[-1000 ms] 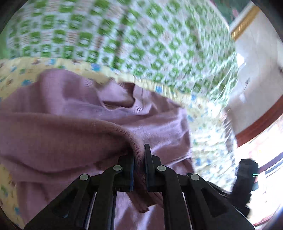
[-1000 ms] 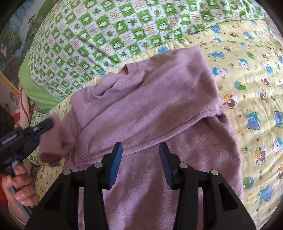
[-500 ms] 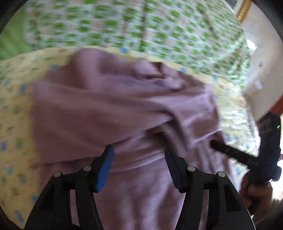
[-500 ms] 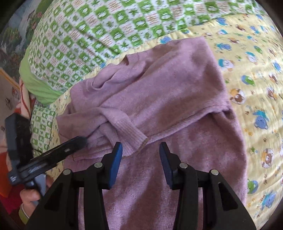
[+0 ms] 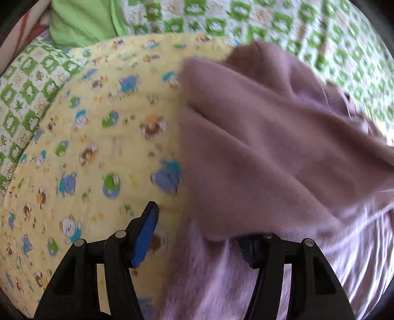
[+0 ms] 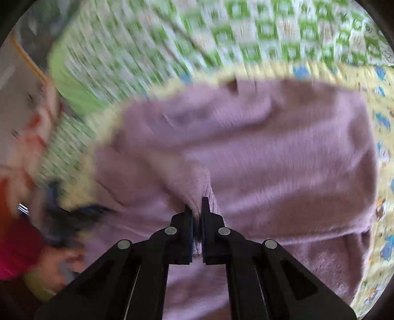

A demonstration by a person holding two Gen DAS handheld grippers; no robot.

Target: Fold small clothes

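A small mauve knitted sweater (image 5: pixel 270 137) lies on a yellow quilt with cartoon animals (image 5: pixel 98 137). In the left wrist view my left gripper (image 5: pixel 199 229) is open at the sweater's left edge; its right finger is partly under a fold of the knit, its left finger (image 5: pixel 145 229) over the quilt. In the right wrist view the sweater (image 6: pixel 270 152) fills the middle. My right gripper (image 6: pixel 195 209) is shut on the sleeve cuff that lies across the sweater's body. The left gripper (image 6: pixel 73 214) shows blurred at the left, held by a hand.
A green-and-white checked blanket (image 5: pixel 270 22) lies behind the quilt, with a plain green cloth (image 5: pixel 83 22) at the far left. The checked blanket shows in the right wrist view (image 6: pixel 221 32). The person's hand and red sleeve (image 6: pixel 22 246) are at lower left.
My left gripper let go of the sleeve, opened and swung left to the sweater's edge. My right gripper moved forward and shut on the sleeve cuff.
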